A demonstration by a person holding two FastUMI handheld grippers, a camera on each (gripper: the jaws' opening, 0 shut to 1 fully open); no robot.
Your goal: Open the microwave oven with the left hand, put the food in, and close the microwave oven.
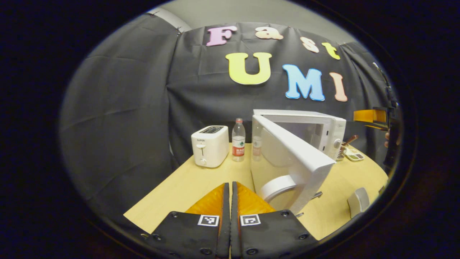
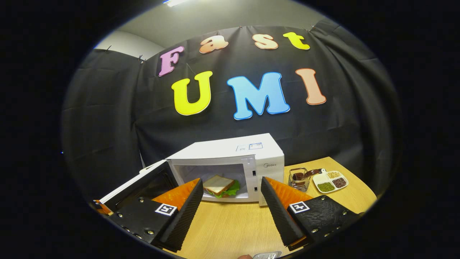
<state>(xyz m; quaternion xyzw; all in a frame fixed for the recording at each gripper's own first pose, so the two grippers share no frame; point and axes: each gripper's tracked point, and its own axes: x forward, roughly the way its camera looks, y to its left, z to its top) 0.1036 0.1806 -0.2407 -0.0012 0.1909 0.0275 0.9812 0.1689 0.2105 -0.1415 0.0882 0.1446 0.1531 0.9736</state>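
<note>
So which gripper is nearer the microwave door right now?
Left. The left gripper, jaws shut, sits just beside the open door's outer edge. The right gripper, jaws open, is set back in front of the cavity holding the sandwich.

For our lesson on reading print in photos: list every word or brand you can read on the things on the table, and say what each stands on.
"Midea": on the front of the microwave.
"SUPOR": on the toaster, near its top edge.
Too small to read: the print on the bottle and the stickers on the microwave's top.
</note>
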